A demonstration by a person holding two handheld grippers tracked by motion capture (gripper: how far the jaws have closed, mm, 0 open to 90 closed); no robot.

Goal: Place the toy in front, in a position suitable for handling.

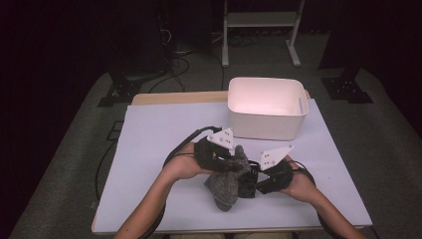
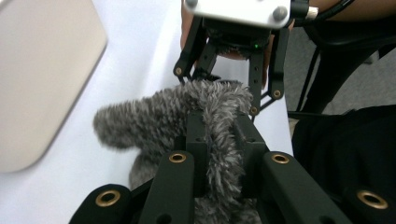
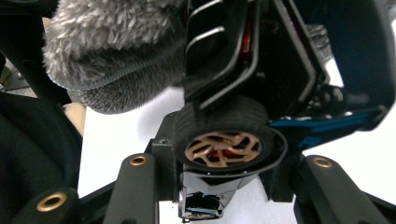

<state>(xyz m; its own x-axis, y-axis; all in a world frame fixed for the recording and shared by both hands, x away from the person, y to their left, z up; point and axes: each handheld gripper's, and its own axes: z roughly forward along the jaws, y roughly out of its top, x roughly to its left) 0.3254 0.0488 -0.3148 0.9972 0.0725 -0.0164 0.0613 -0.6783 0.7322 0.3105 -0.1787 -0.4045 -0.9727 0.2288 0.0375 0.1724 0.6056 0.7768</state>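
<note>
While a fuzzy grey knitted sock (image 1: 226, 181) is pinched low over the near part of the pale lilac table mat (image 1: 159, 149), its edge is clamped between the closed jaws of the left gripper (image 1: 230, 160). A black toy car with bronze-spoked wheels (image 3: 233, 140) is held beside it by the partly closed right gripper (image 1: 251, 186), one wheel being seated between the jaws. The step in hand is judged to be drawing the sock over or off the car; steady opposed pulling is called for next. Farther back, a white rectangular plastic bin (image 1: 266, 107) is seen standing empty.
</note>
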